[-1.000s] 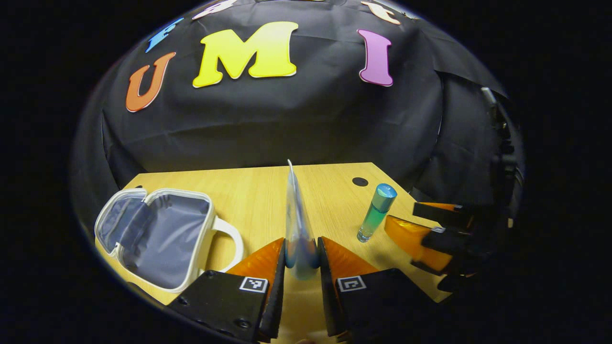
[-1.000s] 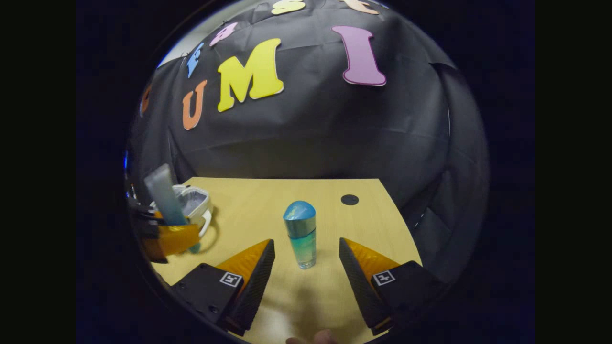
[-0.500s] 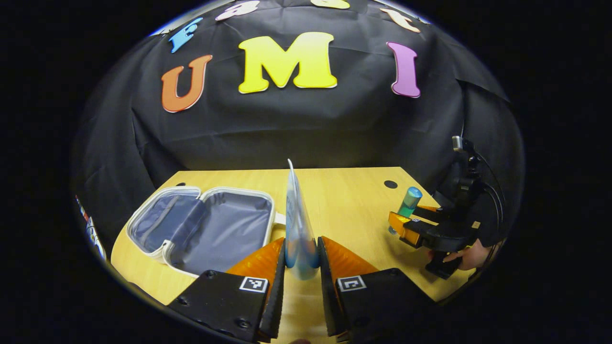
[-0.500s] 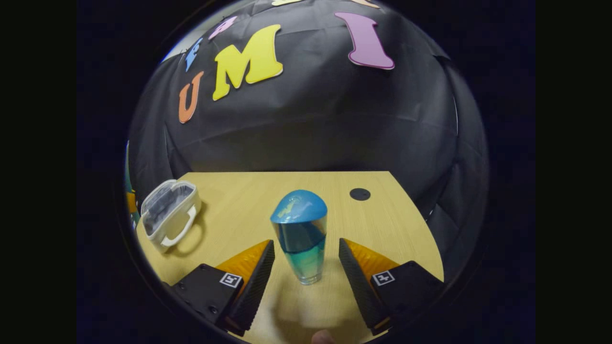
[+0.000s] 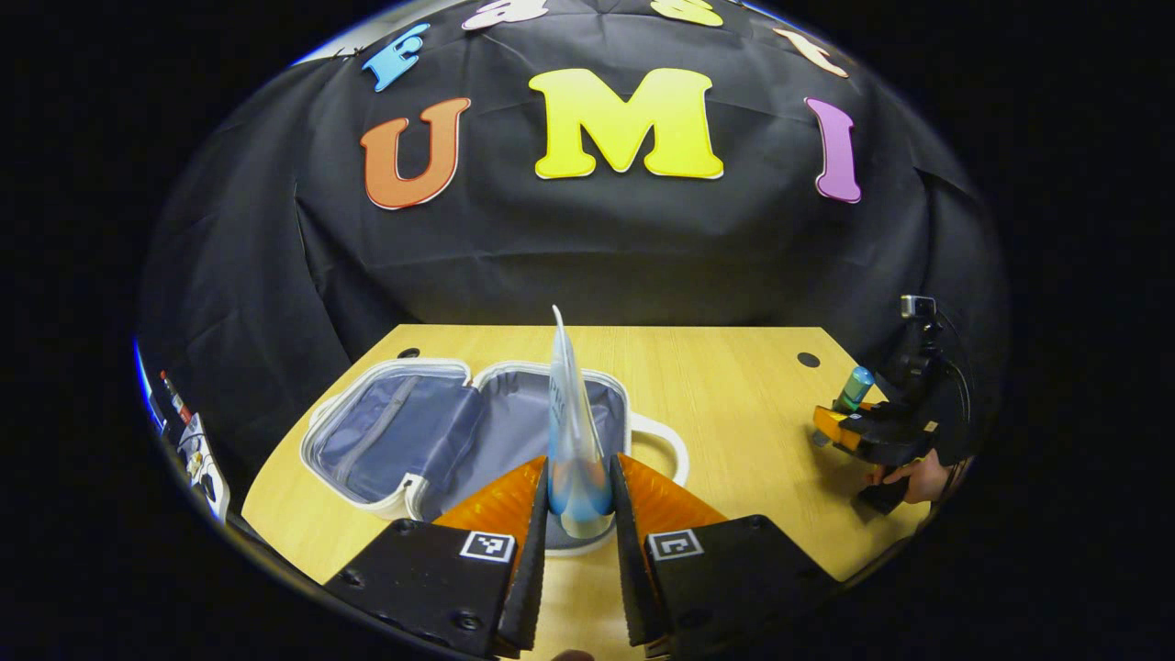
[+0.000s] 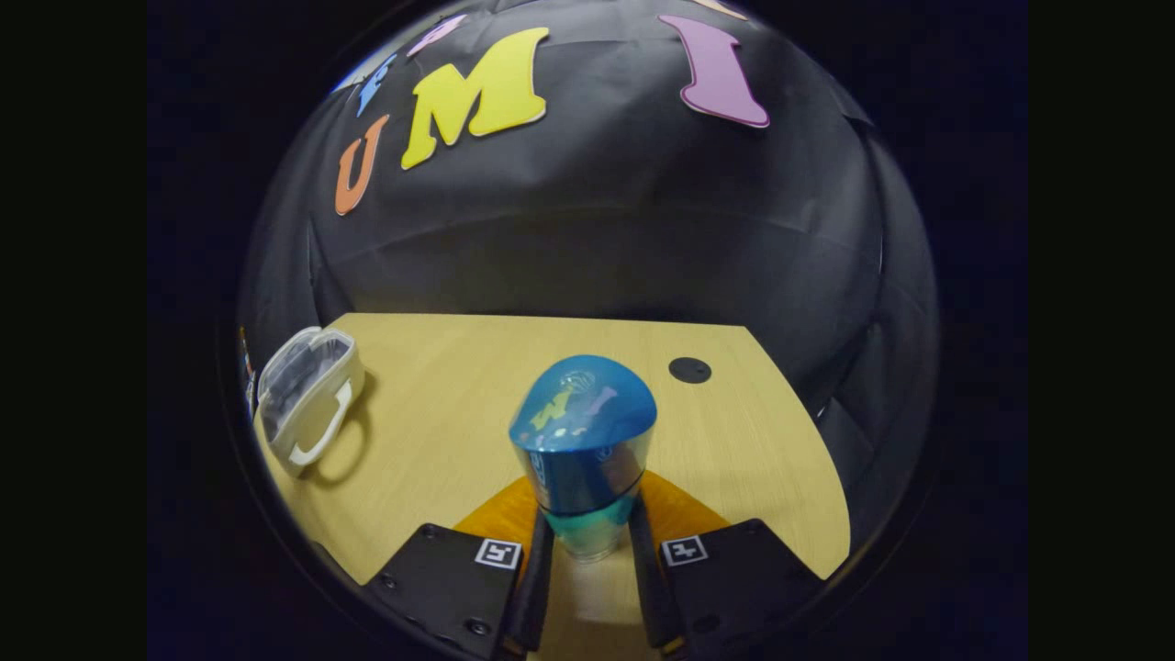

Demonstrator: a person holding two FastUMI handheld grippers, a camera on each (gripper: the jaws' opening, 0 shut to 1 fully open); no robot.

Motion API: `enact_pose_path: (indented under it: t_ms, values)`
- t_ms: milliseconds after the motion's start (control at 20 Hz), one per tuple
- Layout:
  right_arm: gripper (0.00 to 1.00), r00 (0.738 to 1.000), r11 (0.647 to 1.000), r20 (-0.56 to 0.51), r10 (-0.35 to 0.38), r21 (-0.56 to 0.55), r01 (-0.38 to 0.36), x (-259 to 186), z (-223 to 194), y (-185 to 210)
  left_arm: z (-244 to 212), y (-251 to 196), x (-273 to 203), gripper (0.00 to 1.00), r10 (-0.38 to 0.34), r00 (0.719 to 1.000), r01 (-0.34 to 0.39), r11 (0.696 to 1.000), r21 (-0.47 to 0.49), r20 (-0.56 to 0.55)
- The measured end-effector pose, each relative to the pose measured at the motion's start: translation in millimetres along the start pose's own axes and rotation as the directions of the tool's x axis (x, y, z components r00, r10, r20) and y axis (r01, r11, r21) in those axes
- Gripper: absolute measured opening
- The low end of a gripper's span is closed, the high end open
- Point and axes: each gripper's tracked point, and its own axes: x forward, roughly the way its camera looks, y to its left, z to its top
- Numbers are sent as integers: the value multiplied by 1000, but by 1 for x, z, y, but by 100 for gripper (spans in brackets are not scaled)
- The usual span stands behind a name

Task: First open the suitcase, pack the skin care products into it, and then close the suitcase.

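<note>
Holding a flat squeeze tube upright, my left gripper has both fingers pressed against its lower end, the crimped edge pointing up. Behind the tube in the left gripper view, the small white suitcase lies open on the wooden table, its grey lining exposed in both halves and its white handle toward the right. The tube's bottom end hangs just over the suitcase's near rim.

My right gripper is closed narrow around a clear bottle with a domed blue cap and blue-green liquid; both fingers press on its lower body, and the bottle stands upright (whether its base touches the table I cannot tell). In the right gripper view the suitcase sits well apart at the far left of the table, and a dark round hole marks the tabletop toward the back right.

From the left gripper view, the right gripper appears at the table's right edge with the bottle in it, and my hand grips its handle.
</note>
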Motion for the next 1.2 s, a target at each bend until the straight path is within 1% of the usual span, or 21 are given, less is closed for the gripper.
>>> enact_pose_path:
  t_ms: [50, 100, 150, 250, 300, 350, 400, 500, 550, 600, 650, 700, 750, 850, 950, 1000, 1100, 1150, 1200]
  values:
    - [39, 1000, 1000, 9, -1, 3, 1, -7, 6, 1, 1, 8, 8, 39, -11, 1000, 11, 1000, 7, 1]
    - [36, 1000, 1000, 18, 2, 1, -2, -17, 13, 1, 1, 16, 17, 39, -30, 1000, 30, 999, 12, -5]
    - [36, 1000, 1000, 27, 9, 1, -9, -30, 22, 4, -2, 22, 26, 39, -53, 998, 53, 998, 14, -23]
    - [36, 999, 999, 43, 33, -1, -33, -60, 41, 9, -26, 30, 51, 39, -118, 987, 119, 993, 4, -108]
    - [36, 998, 998, 42, 56, -15, -55, -76, 47, 12, -40, 31, 63, 39, -156, 977, 156, 988, -13, -146]
    - [36, 997, 997, 33, 71, -28, -70, -93, 50, 12, -52, 32, 73, 34, -188, 965, 185, 982, -34, -181]
    - [36, 996, 996, 24, 81, -24, -81, -108, 54, 8, -66, 36, 84, 39, -213, 952, 206, 977, -53, -221]
    - [37, 997, 997, 16, 74, 23, -75, -144, 63, -1, -90, 44, 101, 39, -237, 925, 219, 971, -94, -297]
    - [36, 999, 998, 10, 51, 47, -51, -162, 66, -7, -102, 46, 108, 44, -246, 908, 220, 969, -112, -340]
    - [36, 1000, 997, 11, 28, 73, -29, -181, 69, -13, -112, 49, 115, 39, -247, 893, 214, 968, -127, -377]
    - [36, 1000, 994, 11, 13, 105, -14, -199, 72, -16, -120, 52, 118, 38, -245, 870, 201, 969, -146, -428]
    - [36, 1000, 990, 17, 2, 141, -4, -216, 75, -16, -128, 53, 119, 44, -250, 838, 191, 967, -169, -484]
    - [36, 1000, 984, 23, -6, 176, 2, -233, 79, -15, -119, 52, 123, 37, -260, 842, 190, 963, -192, -473]
    - [36, 999, 975, 39, -22, 223, 13, -259, 85, -13, -125, 54, 127, 37, -267, 774, 166, 960, -223, -574]
    - [36, 998, 966, 61, -23, 257, 6, -277, 94, -7, -130, 53, 130, 36, -263, 701, 140, 962, -233, -663]
    - [36, 997, 965, 72, -22, 262, 2, -283, 99, -4, -132, 55, 131, 31, -247, 673, 121, 967, -226, -697]
    - [36, 995, 970, 96, -27, 243, 3, -289, 109, 2, -136, 59, 134, 30, -219, 628, 105, 975, -197, -747]
    - [36, 994, 974, 107, -28, 226, 3, -292, 115, 6, -135, 58, 136, 37, -214, 622, 109, 976, -188, -753]
    - [36, 993, 978, 113, -24, 209, 0, -292, 118, 13, -137, 57, 136, 39, -209, 614, 118, 978, -174, -761]
